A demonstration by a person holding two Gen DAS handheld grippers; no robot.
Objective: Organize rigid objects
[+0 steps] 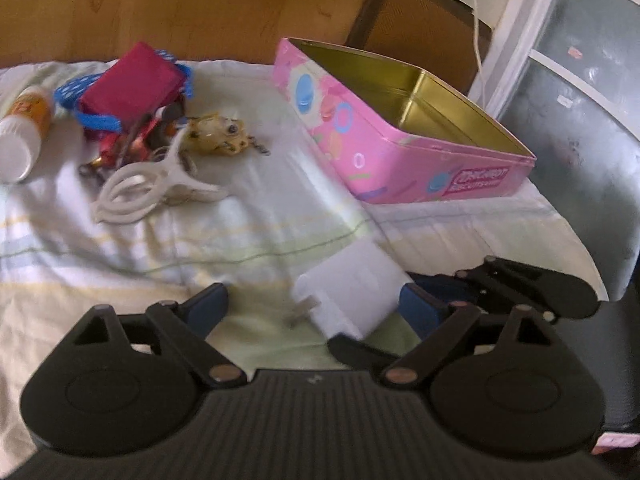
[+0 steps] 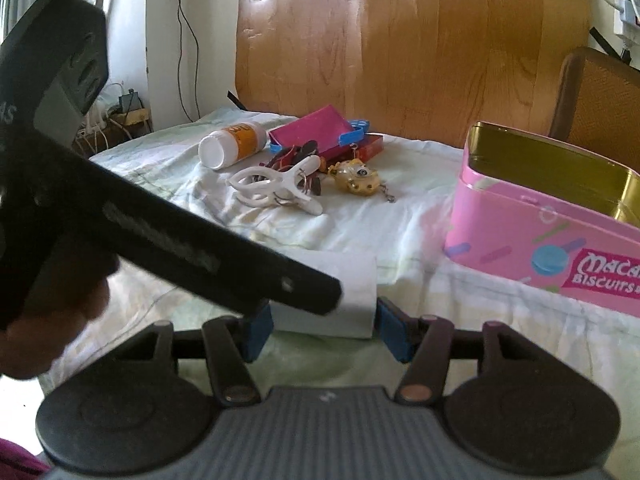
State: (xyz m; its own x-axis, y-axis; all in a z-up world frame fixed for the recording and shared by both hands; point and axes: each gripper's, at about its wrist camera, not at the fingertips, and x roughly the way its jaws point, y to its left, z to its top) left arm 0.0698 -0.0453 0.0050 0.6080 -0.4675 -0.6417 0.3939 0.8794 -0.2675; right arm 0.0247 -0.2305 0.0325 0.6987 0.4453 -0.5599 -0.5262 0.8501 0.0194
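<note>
A white plug adapter block (image 1: 352,292) (image 2: 332,300) lies on the cloth-covered table. My right gripper (image 2: 324,328) has its blue pads (image 2: 394,334) on both sides of the block, closed on it. My left gripper (image 1: 316,304) is open, its jaws wide apart, with the block between them nearer the right pad (image 1: 418,308). An open pink biscuit tin (image 1: 400,136) (image 2: 552,220) stands to the right, empty. A pile at the back left holds a white clip (image 1: 148,188) (image 2: 276,188), a yellow keychain toy (image 1: 216,134) (image 2: 356,178), a magenta box (image 1: 136,80) (image 2: 312,128) and a white bottle (image 1: 24,128) (image 2: 234,146).
The left gripper's black body (image 2: 120,216) crosses the left of the right wrist view. A brown chair (image 1: 420,24) stands behind the tin, plastic drawers (image 1: 568,80) at the right. A wooden panel (image 2: 400,40) backs the table. The table edge (image 1: 560,240) drops off on the right.
</note>
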